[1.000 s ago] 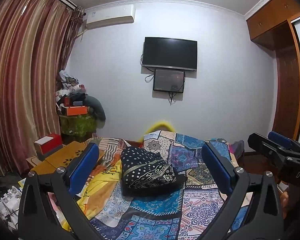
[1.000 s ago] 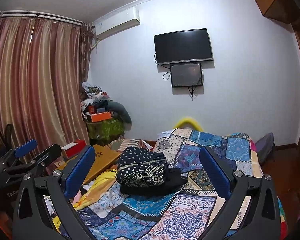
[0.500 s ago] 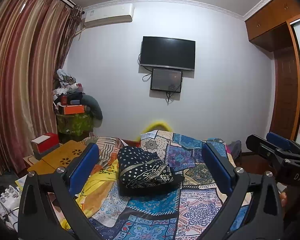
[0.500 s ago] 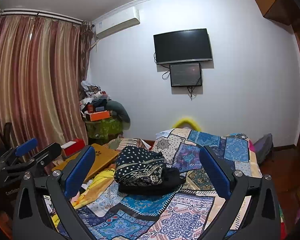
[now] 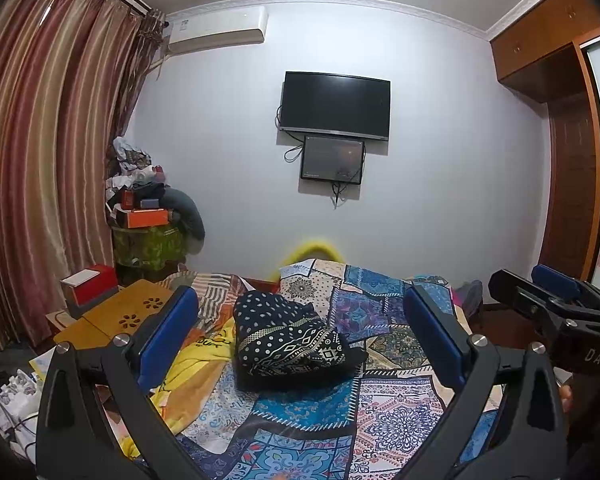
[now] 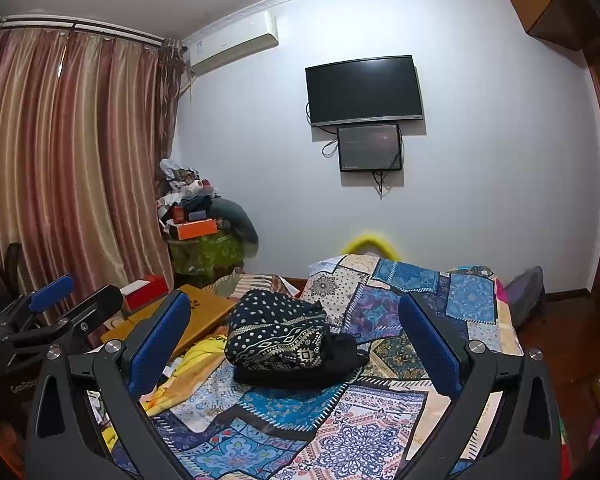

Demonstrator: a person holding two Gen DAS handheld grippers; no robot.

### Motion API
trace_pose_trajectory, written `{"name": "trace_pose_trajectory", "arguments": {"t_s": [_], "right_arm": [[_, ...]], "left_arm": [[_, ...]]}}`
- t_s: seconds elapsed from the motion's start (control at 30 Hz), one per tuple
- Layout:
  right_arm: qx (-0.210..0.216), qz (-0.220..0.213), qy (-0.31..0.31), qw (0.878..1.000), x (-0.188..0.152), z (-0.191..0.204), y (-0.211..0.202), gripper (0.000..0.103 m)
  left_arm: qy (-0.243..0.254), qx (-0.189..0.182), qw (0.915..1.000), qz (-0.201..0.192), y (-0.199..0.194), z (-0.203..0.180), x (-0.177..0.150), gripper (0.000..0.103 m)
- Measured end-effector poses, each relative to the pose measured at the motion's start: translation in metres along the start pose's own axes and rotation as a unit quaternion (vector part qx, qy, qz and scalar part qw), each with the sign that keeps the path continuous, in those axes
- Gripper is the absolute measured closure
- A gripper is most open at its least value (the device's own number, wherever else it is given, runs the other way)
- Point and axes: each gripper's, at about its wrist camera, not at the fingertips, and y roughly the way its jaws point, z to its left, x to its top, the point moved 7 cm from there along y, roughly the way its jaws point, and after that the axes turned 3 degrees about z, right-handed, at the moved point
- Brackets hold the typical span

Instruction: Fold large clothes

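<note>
A dark navy garment with white dots and diamond patterns (image 5: 290, 340) lies folded in a bundle on the patchwork bedspread (image 5: 380, 412); it also shows in the right wrist view (image 6: 278, 340) on the bedspread (image 6: 360, 428). My left gripper (image 5: 300, 336) is open and empty, held above the bed short of the bundle. My right gripper (image 6: 296, 340) is open and empty too, at about the same distance. Each gripper shows at the edge of the other's view.
A yellow cloth (image 5: 196, 364) lies left of the bundle. A wooden lap table (image 5: 116, 316) with a red box (image 5: 90, 284) stands at the bed's left. Curtains, a cluttered stand (image 5: 148, 236), a wall TV (image 5: 334, 106) and a wardrobe (image 5: 572, 184) surround the bed.
Both views have shifted slightly; the bundle sits a little lower and closer in the left view. The garment itself has not moved. Both grippers stay open.
</note>
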Motion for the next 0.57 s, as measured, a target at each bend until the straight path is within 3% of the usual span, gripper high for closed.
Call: {"name": "trace_pose_trajectory", "arguments": {"t_s": [0.57], "right_arm": [[-0.004, 0.011, 0.001, 1.000, -0.0037, -0.0021, 0.0050, 0.000]], "left_arm": [[-0.007, -0.012, 0.9998, 0.013, 0.0060, -0.0014, -0.0045, 0.000]]}}
